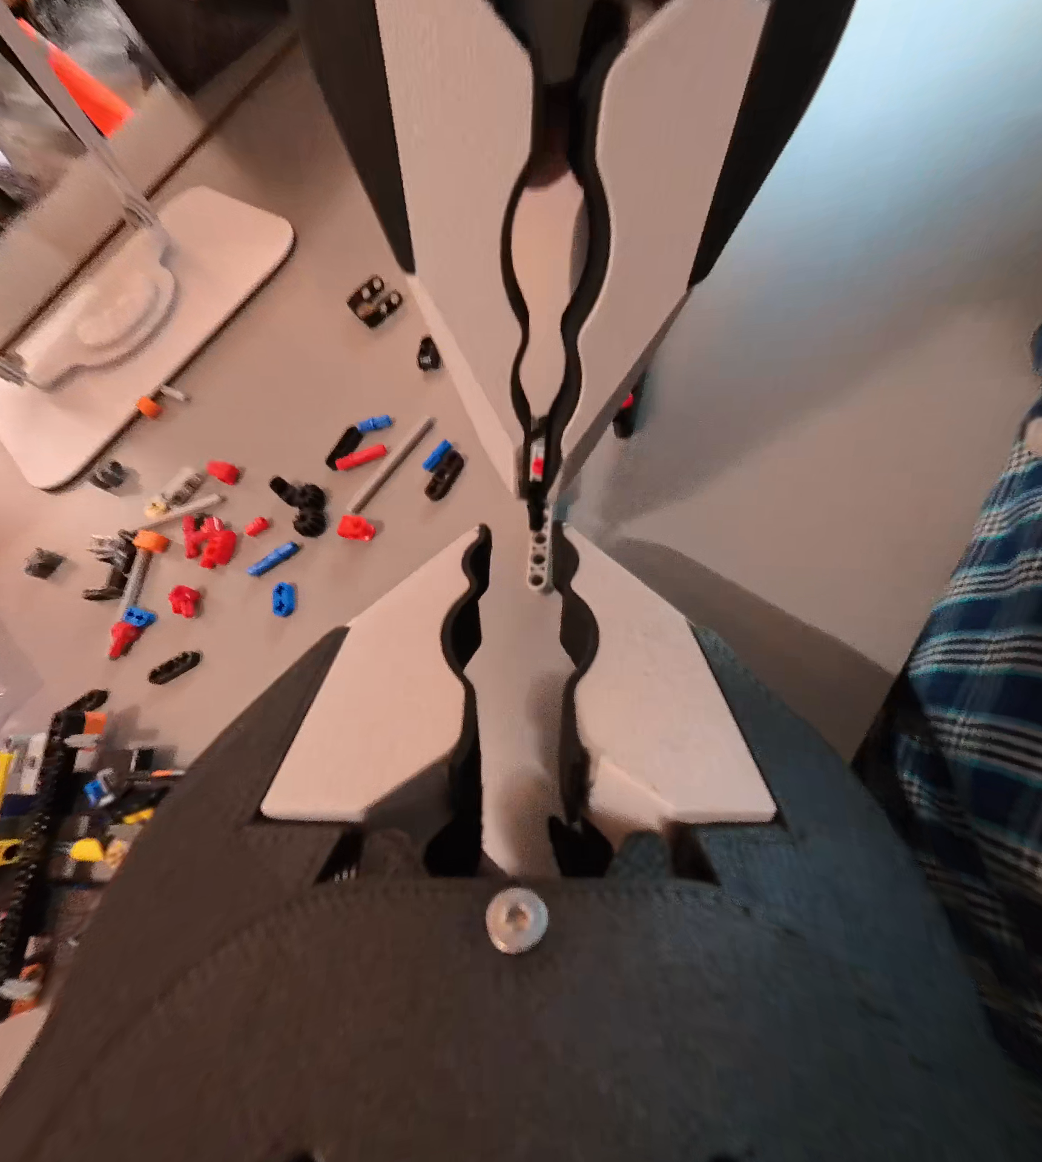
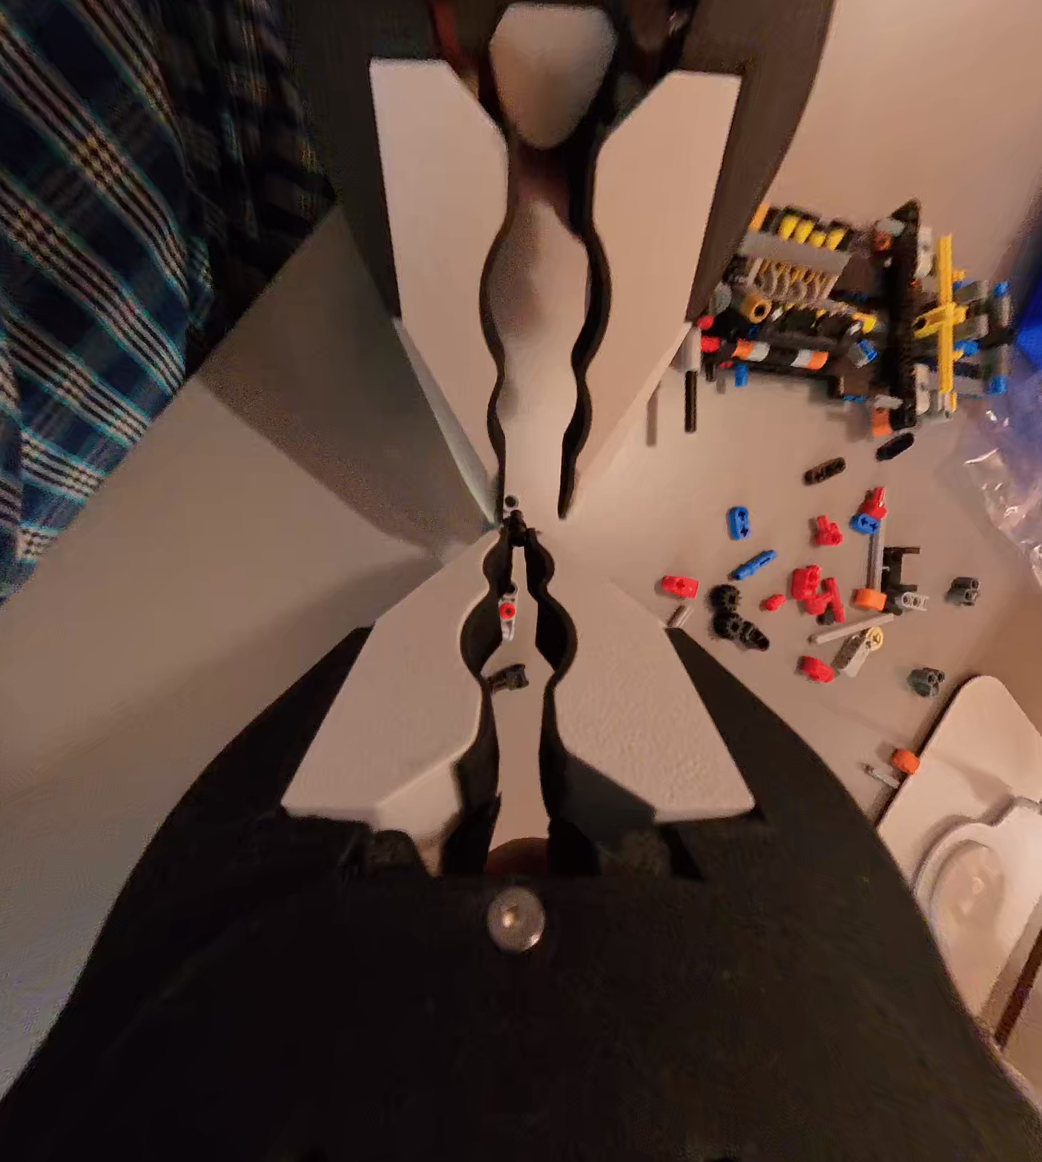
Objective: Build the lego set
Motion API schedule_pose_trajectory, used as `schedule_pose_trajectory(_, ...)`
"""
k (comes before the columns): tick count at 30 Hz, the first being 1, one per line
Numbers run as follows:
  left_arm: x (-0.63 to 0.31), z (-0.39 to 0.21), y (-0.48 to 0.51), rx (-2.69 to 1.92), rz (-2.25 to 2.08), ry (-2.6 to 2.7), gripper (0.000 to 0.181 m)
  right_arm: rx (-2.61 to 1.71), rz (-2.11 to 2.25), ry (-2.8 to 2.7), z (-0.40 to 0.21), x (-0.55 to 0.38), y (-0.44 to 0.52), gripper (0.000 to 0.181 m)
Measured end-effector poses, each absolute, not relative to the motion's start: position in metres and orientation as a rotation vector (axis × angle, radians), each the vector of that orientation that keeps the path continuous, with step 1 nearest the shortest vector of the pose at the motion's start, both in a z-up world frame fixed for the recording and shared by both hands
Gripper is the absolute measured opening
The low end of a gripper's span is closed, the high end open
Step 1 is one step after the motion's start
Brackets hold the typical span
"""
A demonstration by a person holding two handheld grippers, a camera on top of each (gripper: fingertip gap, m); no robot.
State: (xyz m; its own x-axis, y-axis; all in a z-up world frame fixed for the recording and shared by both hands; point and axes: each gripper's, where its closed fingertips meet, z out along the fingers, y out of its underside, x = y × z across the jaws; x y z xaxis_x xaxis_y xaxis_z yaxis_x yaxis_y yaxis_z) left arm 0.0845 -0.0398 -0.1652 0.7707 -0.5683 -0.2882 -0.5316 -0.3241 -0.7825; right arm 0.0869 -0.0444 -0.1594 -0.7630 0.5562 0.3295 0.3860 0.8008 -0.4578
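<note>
My right gripper point(image 2: 515, 544) is shut on a thin grey beam with a red pin point(image 2: 507, 613) and black parts on it. In the left wrist view the right gripper point(image 1: 537, 497) comes in from the top, and the grey beam point(image 1: 539, 563) sticks out of its tips. My left gripper point(image 1: 521, 534) is open, with its fingers on either side of the beam's free end, which lies close to the right finger. In the right wrist view the left gripper point(image 2: 529, 506) comes in from the top, tip to tip with the right one. Both are above the table.
Loose red, blue and black pieces point(image 1: 210, 541) lie scattered on the beige table point(image 1: 317, 352). A partly built black and yellow model point(image 2: 851, 314) stands beyond them. A white stand base point(image 1: 147, 327), a plastic bag point(image 2: 1040, 490) and a person's plaid shirt point(image 1: 1009, 691) border the area. My left and right fingertips are right by each other. Left tips and right tips are each some 30 cm from the white stand base point(image 1: 147, 327). The right camera catches it too, in the right wrist view point(image 2: 928, 865).
</note>
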Motion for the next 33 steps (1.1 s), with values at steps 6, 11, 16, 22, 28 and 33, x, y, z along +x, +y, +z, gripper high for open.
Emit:
schedule_pose_trajectory(6,0.087,-0.15,-0.039,-1.906,0.05,0.831,0.008,-0.836,0.736,-2.441,-0.144,0.084,-0.047,0.002)
schedule_pose_trajectory(11,0.088,-0.143,-0.036,-1.858,0.127,0.825,0.004,-0.957,0.873,-2.362,-0.137,0.084,-0.044,0.001)
schedule_pose_trajectory(16,0.087,-0.138,-0.035,-1.836,0.118,0.786,0.003,-1.025,0.94,-2.284,-0.132,0.083,-0.043,0.002)
schedule_pose_trajectory(22,0.089,-0.139,-0.036,-1.85,0.023,0.748,0.003,-0.871,0.787,-2.287,-0.132,0.084,-0.044,0.003)
schedule_pose_trajectory(28,0.092,-0.139,-0.037,-1.85,-0.035,0.751,0.003,-0.754,0.695,-2.346,-0.133,0.087,-0.045,0.002)
schedule_pose_trajectory(33,0.087,-0.146,-0.042,-1.924,-0.058,0.736,0.017,-0.744,0.6,-2.4,-0.138,0.09,-0.039,0.001)
